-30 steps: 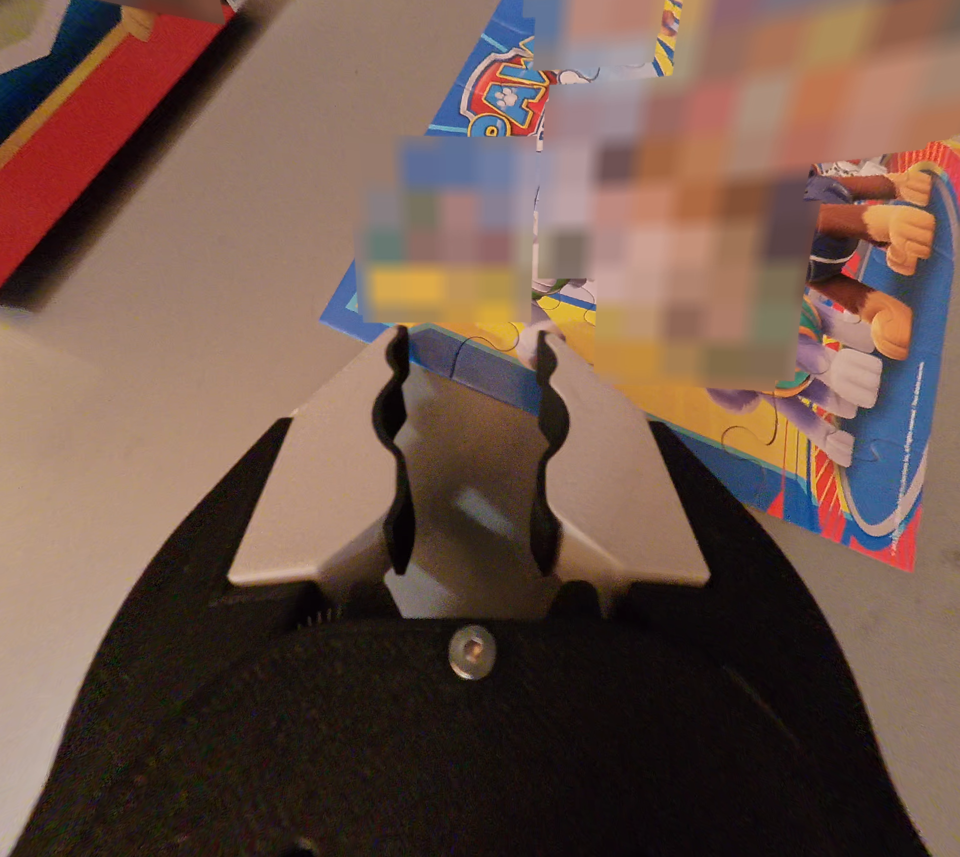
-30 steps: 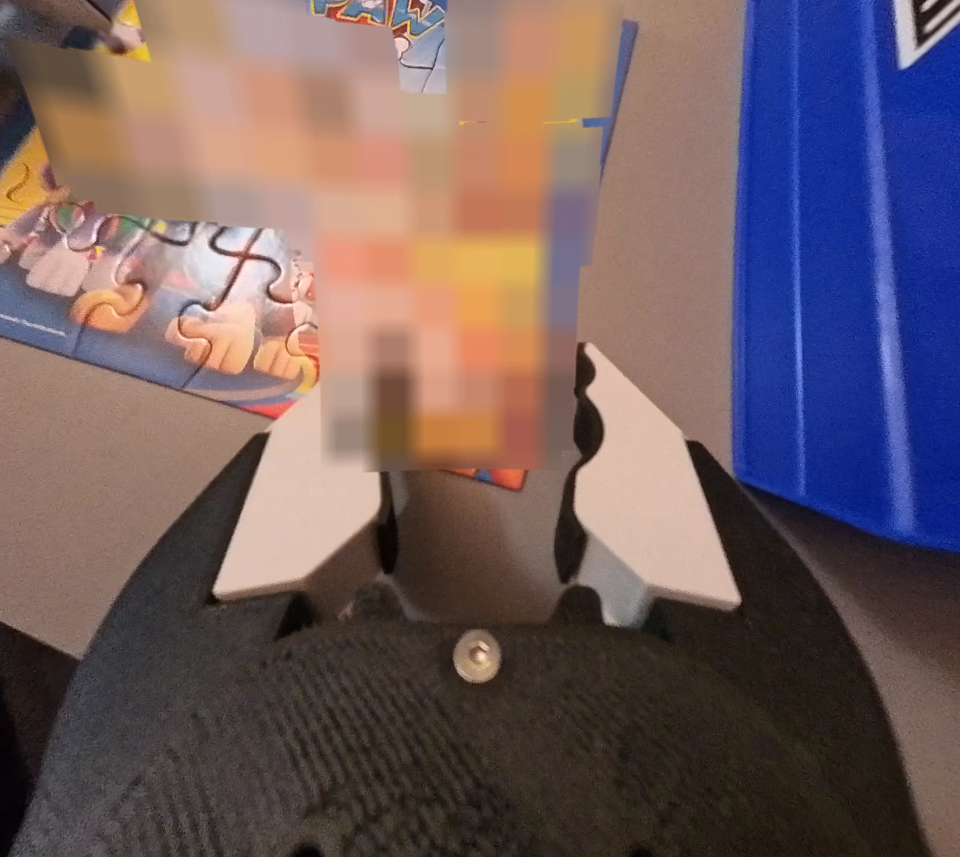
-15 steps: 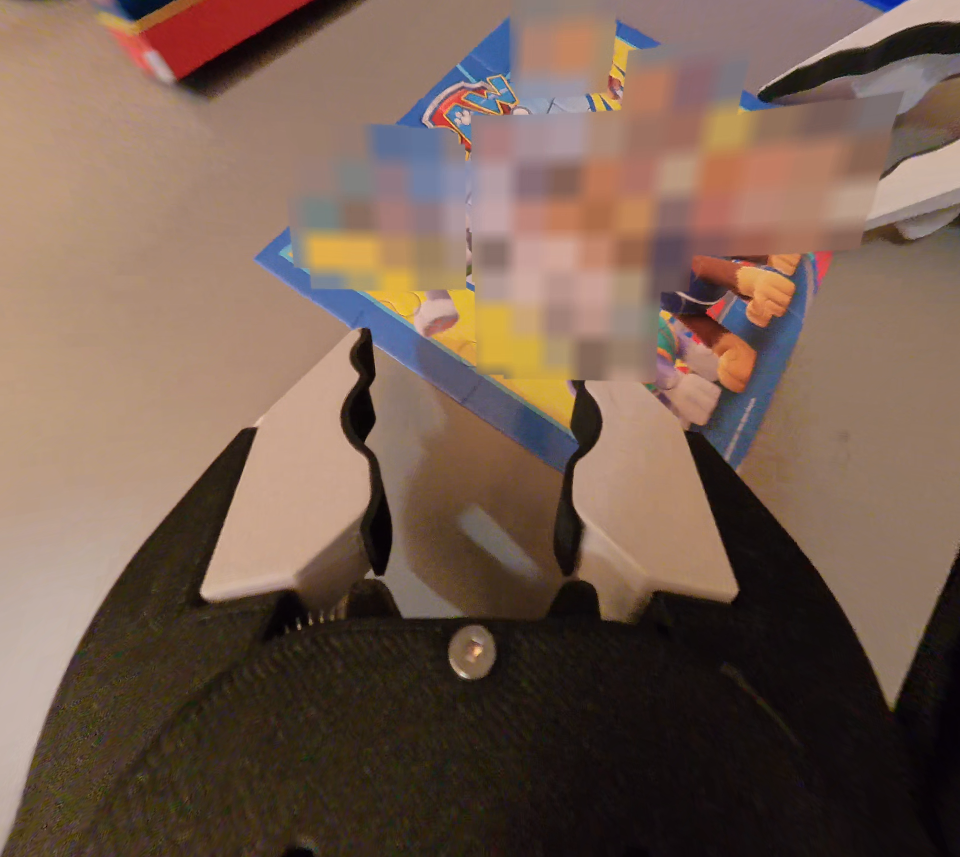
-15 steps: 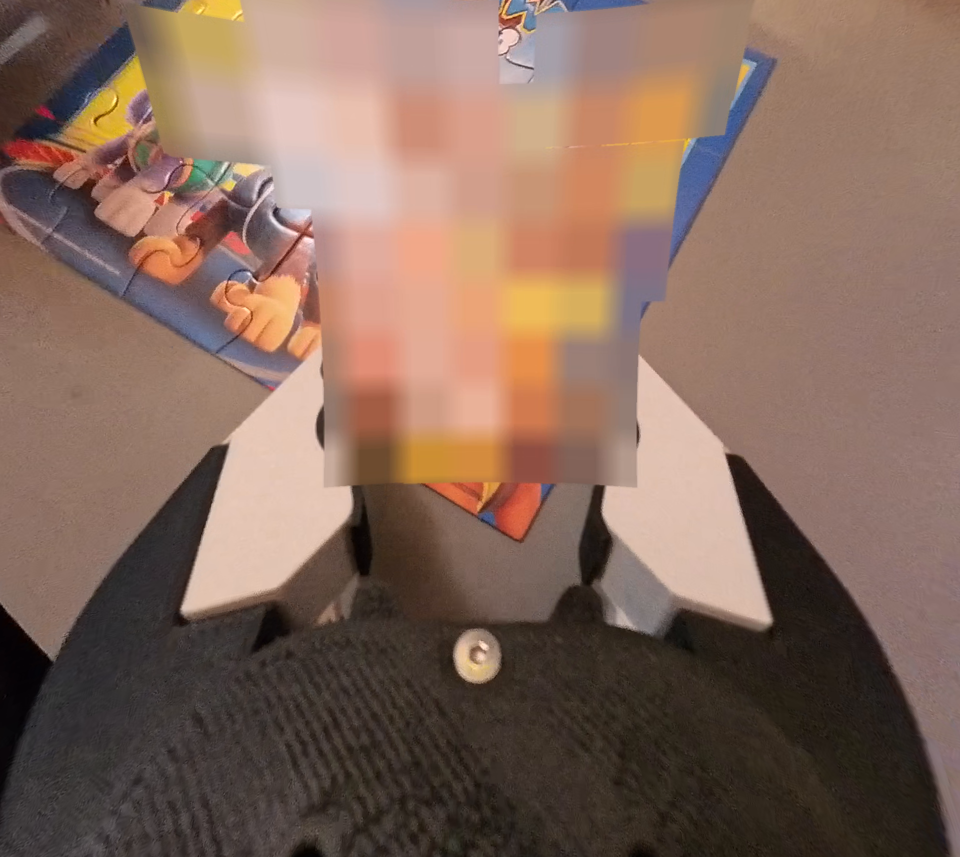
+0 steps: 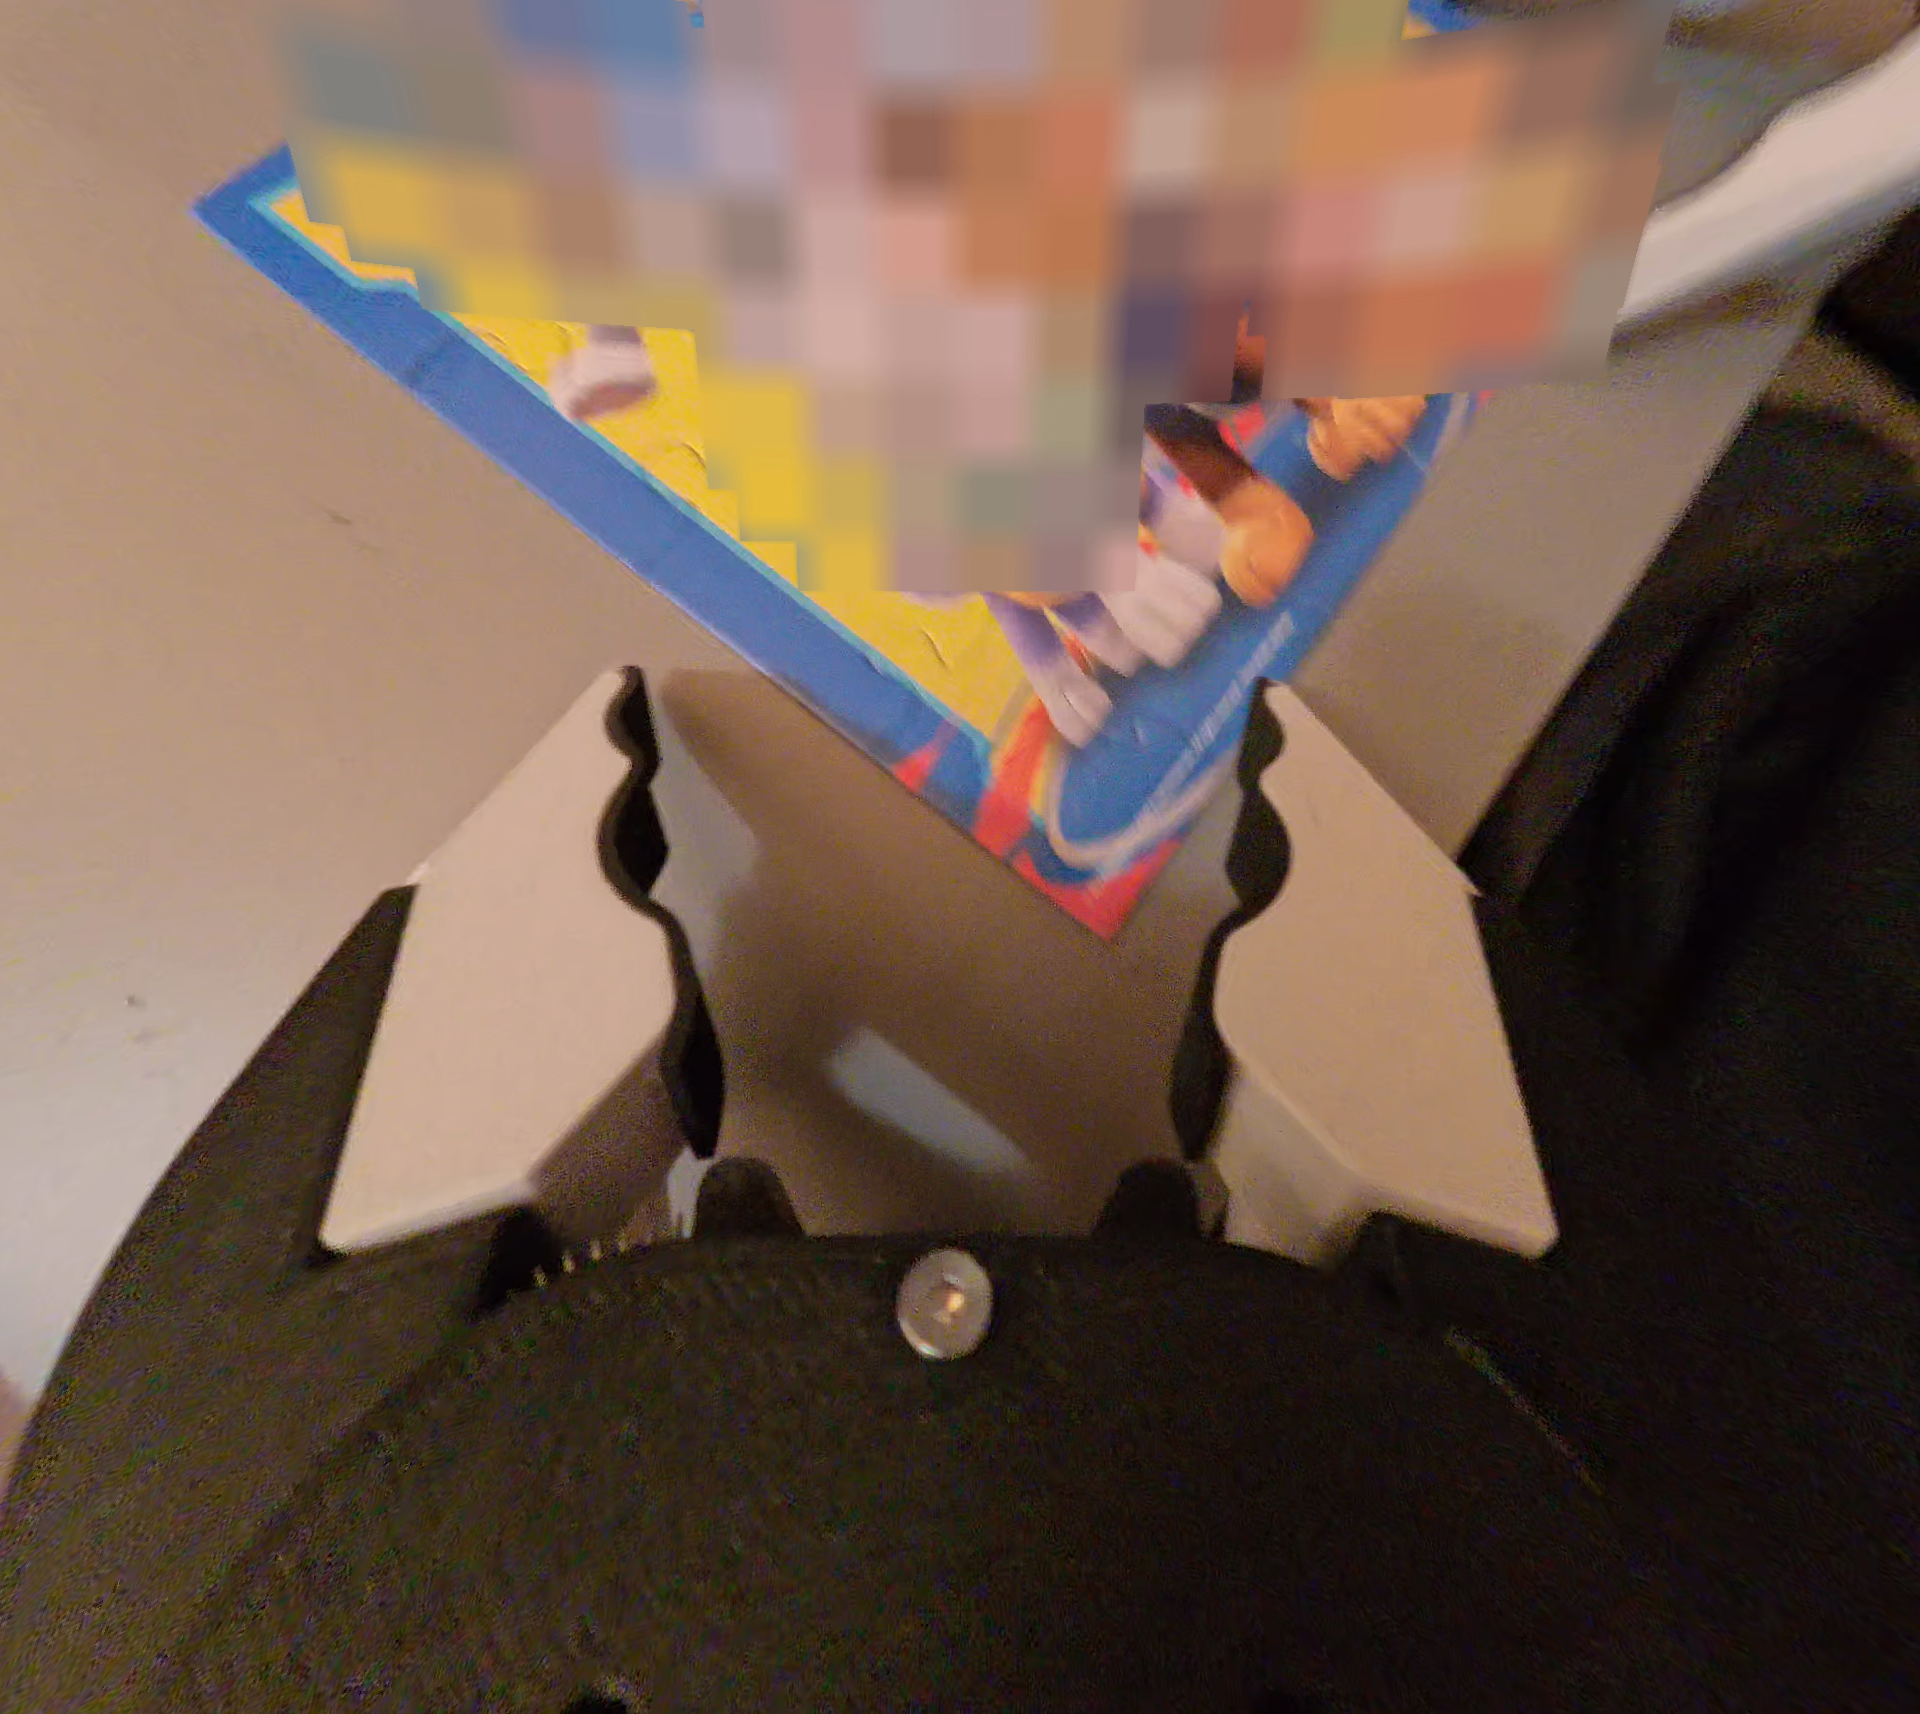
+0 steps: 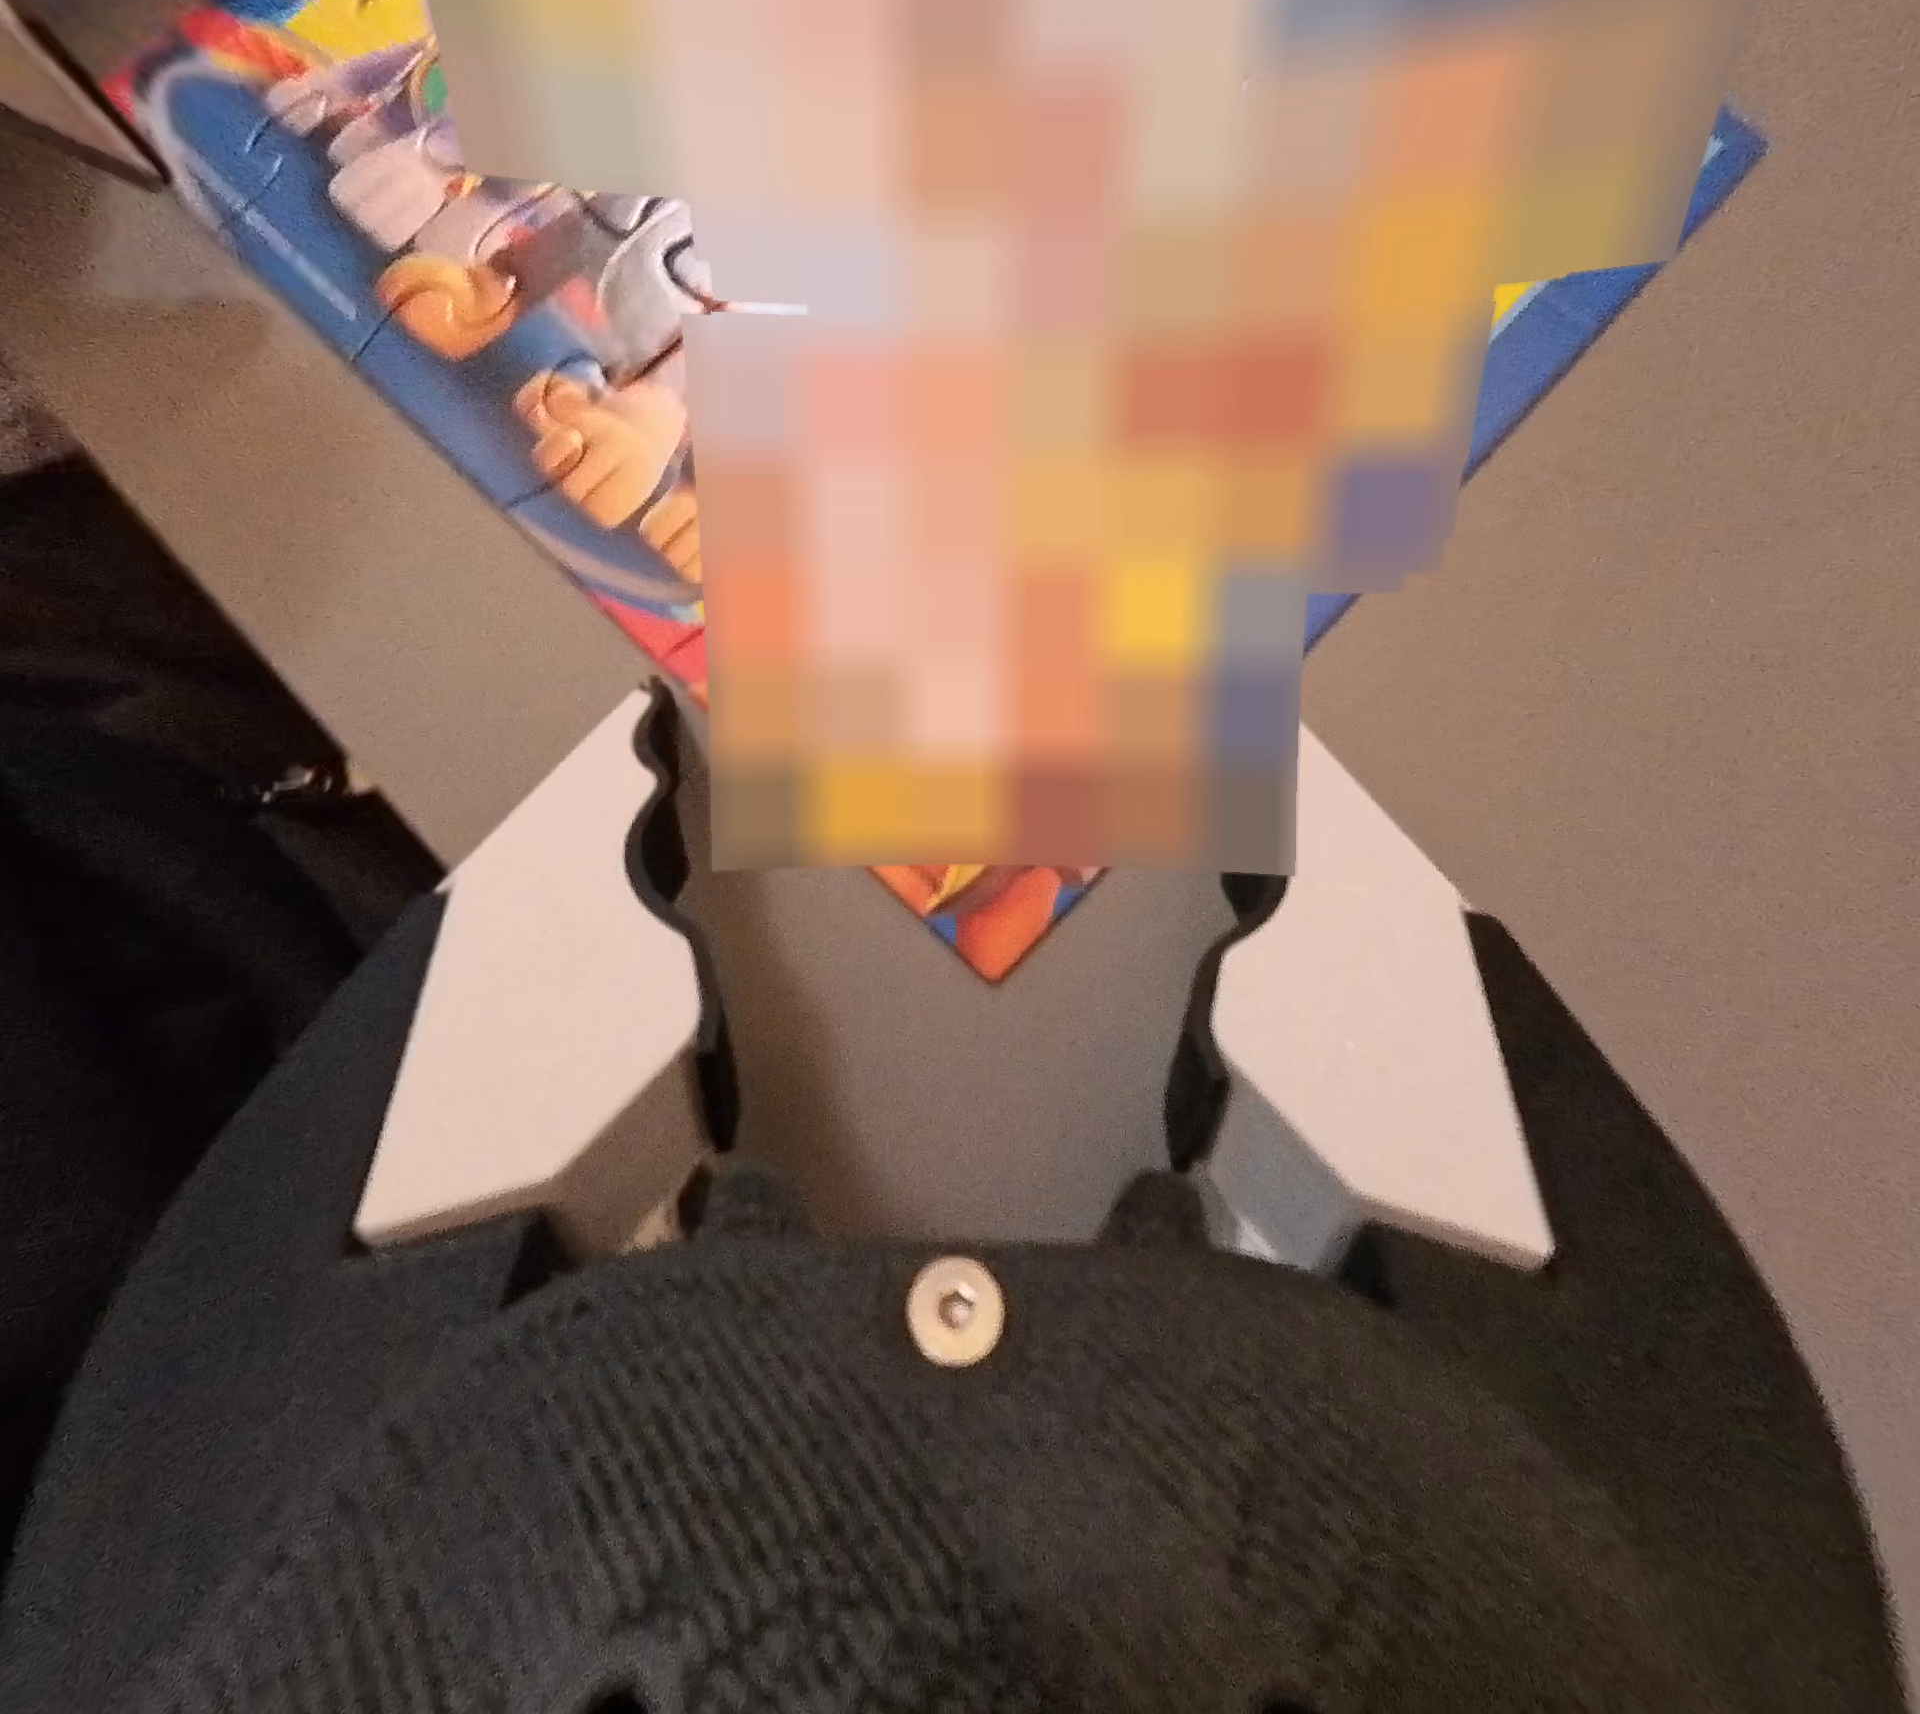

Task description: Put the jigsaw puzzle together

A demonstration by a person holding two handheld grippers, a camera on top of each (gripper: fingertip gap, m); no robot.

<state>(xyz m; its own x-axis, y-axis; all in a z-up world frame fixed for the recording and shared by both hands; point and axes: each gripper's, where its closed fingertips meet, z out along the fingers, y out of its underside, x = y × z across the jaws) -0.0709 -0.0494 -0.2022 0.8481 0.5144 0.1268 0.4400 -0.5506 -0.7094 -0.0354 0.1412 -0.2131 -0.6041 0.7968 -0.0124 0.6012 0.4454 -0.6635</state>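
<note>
Both views closer to assembled puzzle (image 5: 727, 542) than a second ago; red box and blue bin out of frame. Puzzle flat on counter (image 5: 208, 625).

Left gripper (image 5: 940, 708): jaws wide open, holding nothing, astride near corner, wider than before.

Right gripper (image 6: 966, 885): jaws apart, apparently empty; mosaic patch hides tips.

A plain grey-beige table (image 5: 208, 521) fills the background under dim, warm light; darkness lies beyond its edge (image 6: 156, 729).
</note>
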